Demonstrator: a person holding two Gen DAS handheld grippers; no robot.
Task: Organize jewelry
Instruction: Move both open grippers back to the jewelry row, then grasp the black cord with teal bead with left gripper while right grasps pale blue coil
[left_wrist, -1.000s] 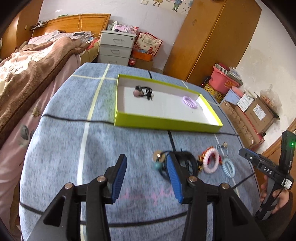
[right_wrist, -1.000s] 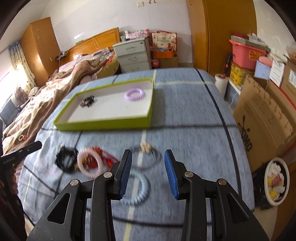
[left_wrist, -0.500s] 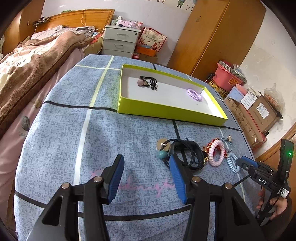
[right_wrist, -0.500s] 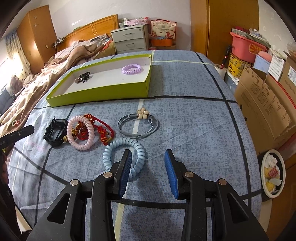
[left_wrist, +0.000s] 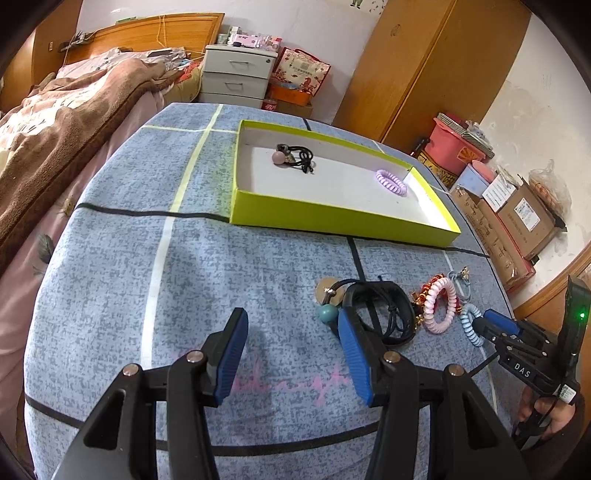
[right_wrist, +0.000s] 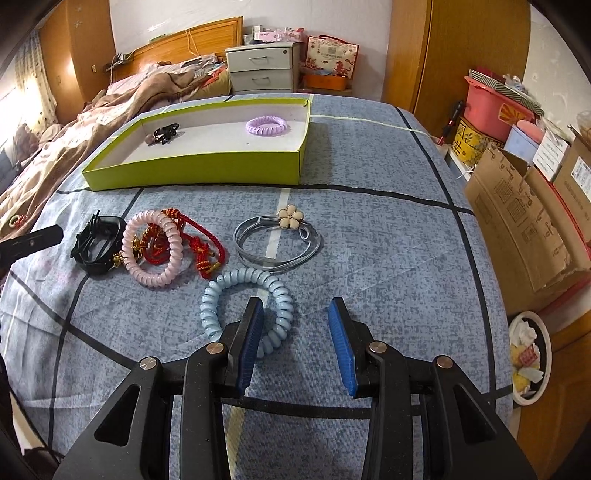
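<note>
Two grippers are hovering over a blue-grey checked bedspread (right_wrist: 369, 229), both with jaws spread wide and holding nothing. Left gripper (left_wrist: 290, 356) is pointing at bare cloth, its right finger (left_wrist: 352, 352) lying in front of a black band (left_wrist: 384, 314) that is resting beside a teal bead (left_wrist: 327, 314) and a small tan disc (left_wrist: 325, 287). Right gripper (right_wrist: 297, 347) is sitting low over the near edge of a light blue coil hair tie (right_wrist: 245, 301), with its left finger (right_wrist: 251, 341) overlapping the coil's near rim; whether it is touching cannot be told. Beyond the coil, a silver hoop with a cream flower (right_wrist: 277, 242) is lying flat, and to its left a pink coil hair tie (right_wrist: 153, 253) is resting on a red cord bracelet (right_wrist: 197, 247), next to the black band (right_wrist: 96, 247). Farther back, a shallow yellow-green box (right_wrist: 207, 171) is sitting on the bedspread, containing a purple coil hair tie (right_wrist: 266, 126) near its right end and a black hair tie with a pink bead (left_wrist: 293, 157) near its left end, well apart from each other.
</note>
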